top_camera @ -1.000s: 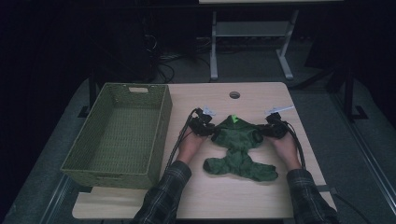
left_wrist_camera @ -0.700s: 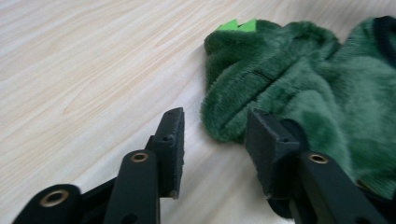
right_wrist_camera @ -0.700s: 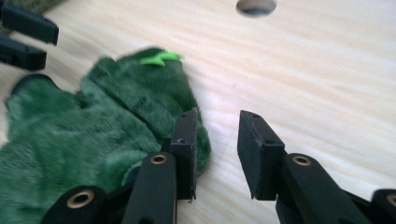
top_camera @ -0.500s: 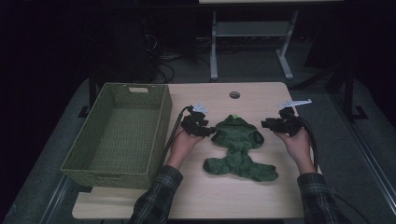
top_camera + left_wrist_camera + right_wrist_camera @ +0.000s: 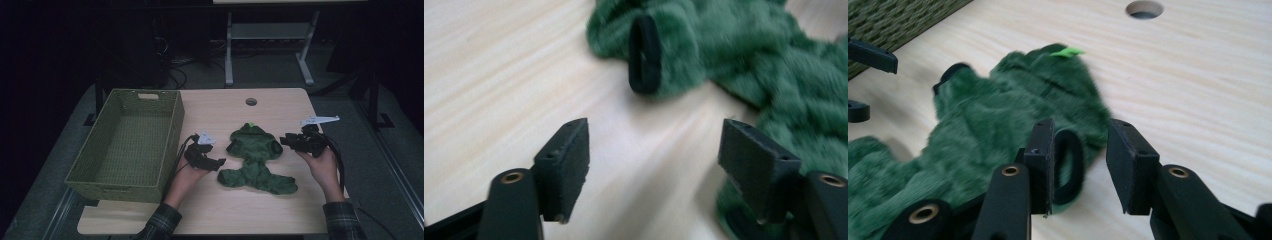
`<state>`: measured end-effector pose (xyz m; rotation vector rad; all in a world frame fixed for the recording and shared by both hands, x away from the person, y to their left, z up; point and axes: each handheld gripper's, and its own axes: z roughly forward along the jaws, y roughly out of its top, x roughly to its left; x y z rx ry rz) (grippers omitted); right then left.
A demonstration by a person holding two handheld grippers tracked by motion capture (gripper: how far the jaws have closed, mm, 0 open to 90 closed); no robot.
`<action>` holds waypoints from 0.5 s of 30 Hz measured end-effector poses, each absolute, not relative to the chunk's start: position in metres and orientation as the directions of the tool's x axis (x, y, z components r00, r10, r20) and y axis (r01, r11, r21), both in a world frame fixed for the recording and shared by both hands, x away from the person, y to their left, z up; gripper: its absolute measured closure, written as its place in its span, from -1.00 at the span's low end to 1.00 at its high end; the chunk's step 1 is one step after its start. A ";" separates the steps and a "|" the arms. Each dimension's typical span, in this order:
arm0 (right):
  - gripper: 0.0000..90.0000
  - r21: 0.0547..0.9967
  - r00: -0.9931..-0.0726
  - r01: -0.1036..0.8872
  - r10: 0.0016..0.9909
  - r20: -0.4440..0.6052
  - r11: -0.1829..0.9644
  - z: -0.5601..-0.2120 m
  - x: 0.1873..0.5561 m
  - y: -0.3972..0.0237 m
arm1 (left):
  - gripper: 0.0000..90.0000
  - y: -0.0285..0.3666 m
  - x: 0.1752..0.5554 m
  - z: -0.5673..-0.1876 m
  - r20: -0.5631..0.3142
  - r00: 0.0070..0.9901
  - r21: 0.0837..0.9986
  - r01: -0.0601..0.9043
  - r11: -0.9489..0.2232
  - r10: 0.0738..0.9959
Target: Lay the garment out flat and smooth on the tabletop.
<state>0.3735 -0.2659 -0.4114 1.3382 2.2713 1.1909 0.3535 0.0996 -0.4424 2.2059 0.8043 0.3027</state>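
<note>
high view, garment: green fleece garment (image 5: 256, 160) flat on table (image 5: 280, 107), centre, hood toward 12 o'clock
high view, left gripper (image 5: 216, 163): at garment's 9 o'clock, just beside it, jaws apart, nothing held
high view, right gripper (image 5: 286, 141): at garment's 3 o'clock, near sleeve edge
high view, basket (image 5: 172, 131): green woven, 9 o'clock side of table
left gripper view: jaws wide, just been opening, bare wood between; black cuff (image 5: 644, 54) at 12 o'clock
right gripper view: jaws narrow, just been opening, nothing pinched; black cuff loop (image 5: 1071, 165) just beyond left jaw
</note>
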 end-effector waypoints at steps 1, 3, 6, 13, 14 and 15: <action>0.41 0.748 -0.552 0.617 0.813 0.187 0.246 -0.412 0.371 -0.264 | -0.41 0.102 0.350 -0.443 -0.041 0.772 0.724 0.460 -0.514 0.634; 0.42 0.758 -0.559 0.602 0.810 0.177 0.250 -0.412 0.365 -0.260 | -0.43 0.106 0.342 -0.445 -0.063 0.772 0.727 0.469 -0.501 0.632; 0.42 0.758 -0.578 0.595 0.797 0.174 0.266 -0.413 0.359 -0.253 | -0.55 0.109 0.330 -0.447 -0.059 0.773 0.724 0.469 -0.506 0.632; 0.44 0.763 -0.615 0.579 0.768 0.178 0.287 -0.415 0.344 -0.236 | -0.68 0.117 0.305 -0.453 -0.042 0.782 0.719 0.456 -0.525 0.622; 0.44 0.759 -0.622 0.579 0.763 0.174 0.299 -0.415 0.342 -0.234 | -0.69 0.117 0.301 -0.454 -0.045 0.785 0.719 0.455 -0.526 0.618; 0.44 0.757 -0.627 0.577 0.760 0.171 0.307 -0.415 0.341 -0.231 | -0.69 0.118 0.297 -0.456 -0.043 0.785 0.718 0.454 -0.527 0.618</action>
